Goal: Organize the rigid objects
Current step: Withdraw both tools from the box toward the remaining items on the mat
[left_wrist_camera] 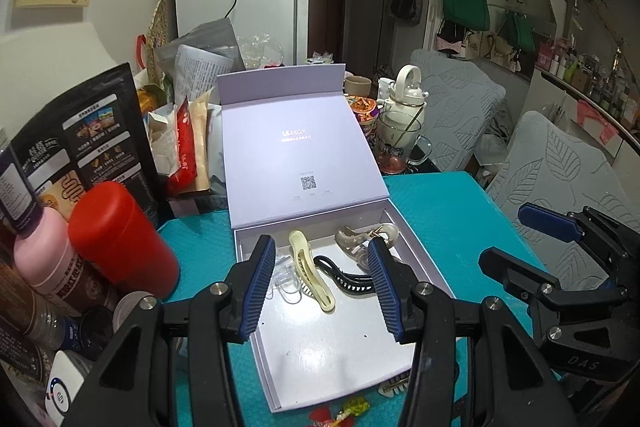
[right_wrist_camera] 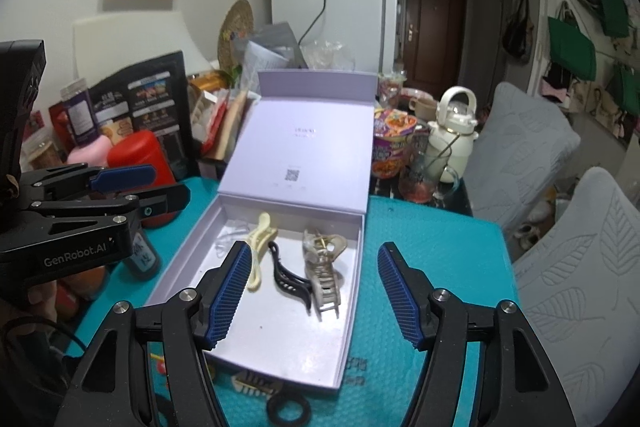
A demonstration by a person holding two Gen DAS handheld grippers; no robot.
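Both tools are hovering over the teal table [right_wrist_camera: 440, 267] with nothing between their pads. Closest in its own view, the left hand-held gripper [left_wrist_camera: 320, 283] is standing moderately apart and empty, while the right hand-held gripper [right_wrist_camera: 320, 291] is spreading wider, also empty.

Just past the near edge of the box, a small cream comb clip [right_wrist_camera: 252, 383] and a black ring [right_wrist_camera: 288, 409] are lying on the table, outside it.

Beyond the fingertips, the lavender box [right_wrist_camera: 352, 291] is sitting open, its lid [right_wrist_camera: 304, 151] leaning back. Inside, toward the far end, four hair claws are resting side by side: a clear claw clip [left_wrist_camera: 286, 277], a cream claw clip [right_wrist_camera: 258, 255], a black claw clip [right_wrist_camera: 290, 279] and a beige claw clip [right_wrist_camera: 324, 275].

Farther left, a red canister [left_wrist_camera: 120, 239] is standing among packets. Behind the box, a noodle cup [right_wrist_camera: 390, 143] and a white bottle [right_wrist_camera: 454, 131] are standing.
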